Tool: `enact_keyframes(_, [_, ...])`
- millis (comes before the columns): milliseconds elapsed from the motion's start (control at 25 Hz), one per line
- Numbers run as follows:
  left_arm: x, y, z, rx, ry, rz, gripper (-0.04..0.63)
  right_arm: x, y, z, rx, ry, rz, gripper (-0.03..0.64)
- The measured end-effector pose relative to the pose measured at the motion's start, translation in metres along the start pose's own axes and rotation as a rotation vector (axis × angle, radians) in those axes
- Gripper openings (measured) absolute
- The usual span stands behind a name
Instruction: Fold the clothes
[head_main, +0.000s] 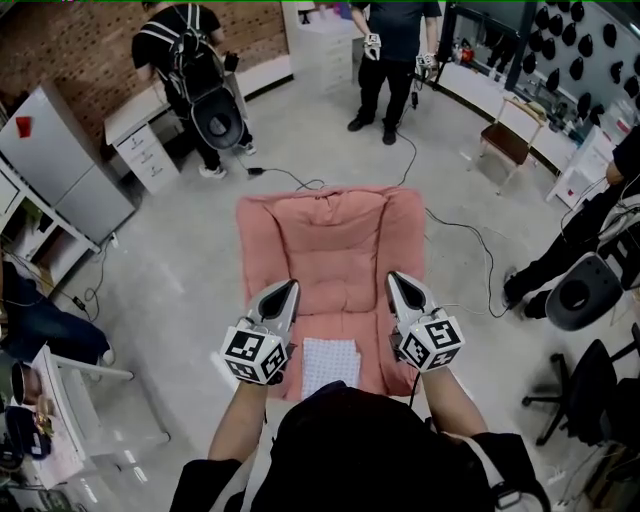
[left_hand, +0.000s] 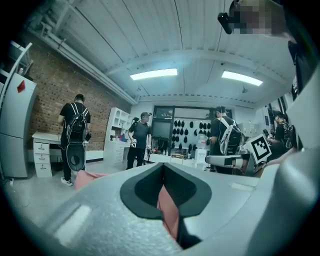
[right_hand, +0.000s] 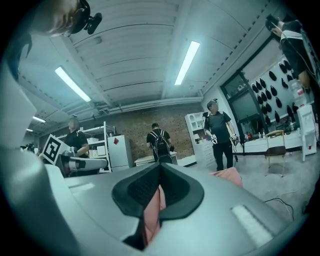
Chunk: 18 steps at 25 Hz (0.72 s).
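A pink garment (head_main: 335, 250) is spread out flat in front of me and reaches away from both grippers. My left gripper (head_main: 284, 292) is shut on its near left part, and pink cloth (left_hand: 169, 210) shows pinched between the dark pads. My right gripper (head_main: 398, 282) is shut on the near right part, with a fold of the cloth (right_hand: 151, 212) between its pads. Both grippers point level. A white patterned surface (head_main: 330, 366) shows just below the garment's near edge, between my arms. What lies under the rest of the garment is hidden.
Grey floor surrounds the garment, with cables (head_main: 455, 235) trailing across it. Several people stand around: one with a backpack (head_main: 190, 60), one at the far end (head_main: 392, 50), one at the right edge (head_main: 570, 250). A grey fridge (head_main: 55, 160) stands left and office chairs (head_main: 590, 400) right.
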<state>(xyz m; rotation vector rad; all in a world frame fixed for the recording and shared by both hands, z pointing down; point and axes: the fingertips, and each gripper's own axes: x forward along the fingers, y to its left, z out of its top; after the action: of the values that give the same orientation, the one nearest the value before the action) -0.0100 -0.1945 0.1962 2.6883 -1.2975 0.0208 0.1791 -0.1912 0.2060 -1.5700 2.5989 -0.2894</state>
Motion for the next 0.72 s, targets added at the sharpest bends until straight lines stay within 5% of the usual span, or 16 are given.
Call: enact_keyframes(720, [-0.023,0.019,-0.016,-0.05,0.015,0.015,0.006,-0.005,0.007,-0.019,0.012,0.038,-0.046,0.005])
